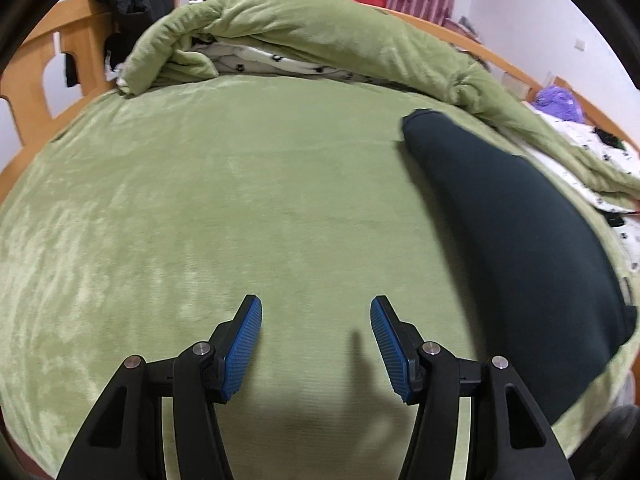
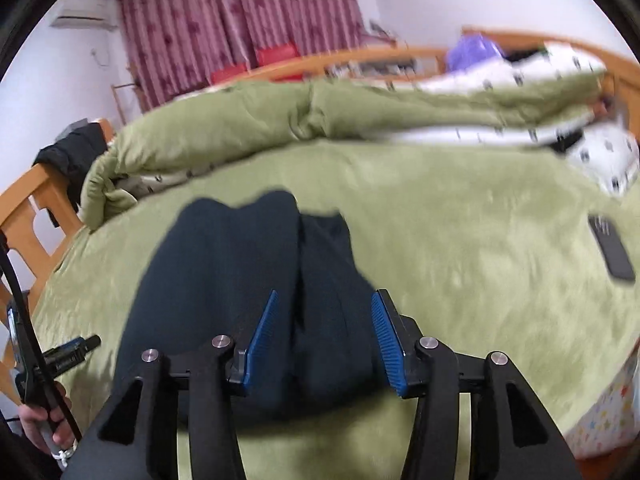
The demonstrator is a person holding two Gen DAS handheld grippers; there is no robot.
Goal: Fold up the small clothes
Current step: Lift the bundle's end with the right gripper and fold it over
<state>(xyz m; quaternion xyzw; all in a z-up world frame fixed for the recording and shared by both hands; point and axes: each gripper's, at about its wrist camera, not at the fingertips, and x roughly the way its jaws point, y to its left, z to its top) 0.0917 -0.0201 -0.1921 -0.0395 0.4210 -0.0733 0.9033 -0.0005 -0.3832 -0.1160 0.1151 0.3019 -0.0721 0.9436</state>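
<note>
Dark teal-black knit, a small garment (image 2: pixel 248 292), lying flat on green plush bed cover (image 2: pixel 460 240); seen in right wrist view folded lengthwise with a centre crease running toward the camera, far edge wavy. Same garment (image 1: pixel 508 248) in left wrist view stretching along the right side of the bed, narrow end pointing away, wide end near the bed's edge.

Right gripper (image 2: pixel 324 320) poised over the near end of the garment, blue ribbed pads (image 2: pixel 384 340) spread wide, cloth visible between them but not pinched. Whether fingertips touch the fabric: cannot tell, frame blurred.

Left gripper (image 1: pixel 316 332) over bare green cover, to the left of the garment and apart from it, jaws wide, nothing between them. Finger shadow on the plush just ahead.

Rolled-back green duvet (image 1: pixel 304 36) along the far side of the bed, white patterned lining (image 1: pixel 280 56) showing under it. Wooden bed frame (image 1: pixel 44 76) at left, black jacket (image 1: pixel 128 4) draped over it. Pink-red curtains (image 2: pixel 236 28) on the back wall. Black phone (image 2: pixel 612 248) flat on the cover at right, well apart from the garment. Purple fluffy item (image 1: pixel 558 102) near the far right rail. Person's hand (image 2: pixel 44 424) at lower left of right wrist view, gripping the other tool's handle.
</note>
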